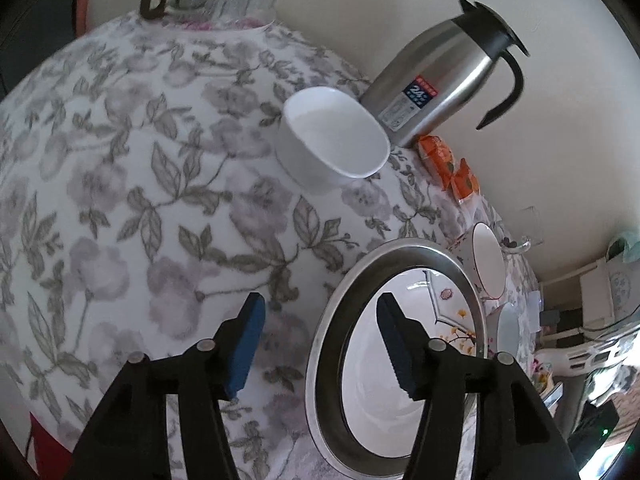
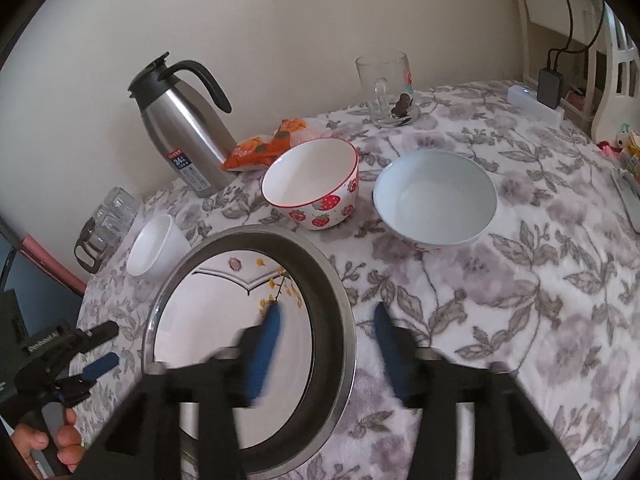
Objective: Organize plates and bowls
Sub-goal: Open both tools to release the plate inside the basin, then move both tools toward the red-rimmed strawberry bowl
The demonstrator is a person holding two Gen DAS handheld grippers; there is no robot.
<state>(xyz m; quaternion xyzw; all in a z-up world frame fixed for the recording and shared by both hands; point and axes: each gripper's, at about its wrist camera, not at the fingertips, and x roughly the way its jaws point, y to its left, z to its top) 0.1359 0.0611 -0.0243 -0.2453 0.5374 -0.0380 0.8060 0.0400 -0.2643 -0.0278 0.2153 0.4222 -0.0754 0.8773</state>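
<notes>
A steel basin (image 2: 332, 300) sits on the flowered tablecloth with a white patterned plate (image 2: 208, 312) inside it; both also show in the left wrist view, basin (image 1: 320, 352) and plate (image 1: 372, 368). My right gripper (image 2: 326, 320) is open and empty, its jaws astride the basin's right rim. My left gripper (image 1: 320, 312) is open and empty, astride the basin's left rim. A small white bowl (image 1: 332, 136) stands beyond it. A strawberry bowl (image 2: 316, 184) and a pale blue bowl (image 2: 434, 200) stand behind the basin.
A steel thermos jug (image 2: 184, 132) stands at the wall, with orange snack packets (image 2: 268, 144) beside it. A glass mug (image 2: 386, 88) is at the back. Glass tumblers (image 2: 108, 220) stand at the left table edge. A charger and chair are at far right.
</notes>
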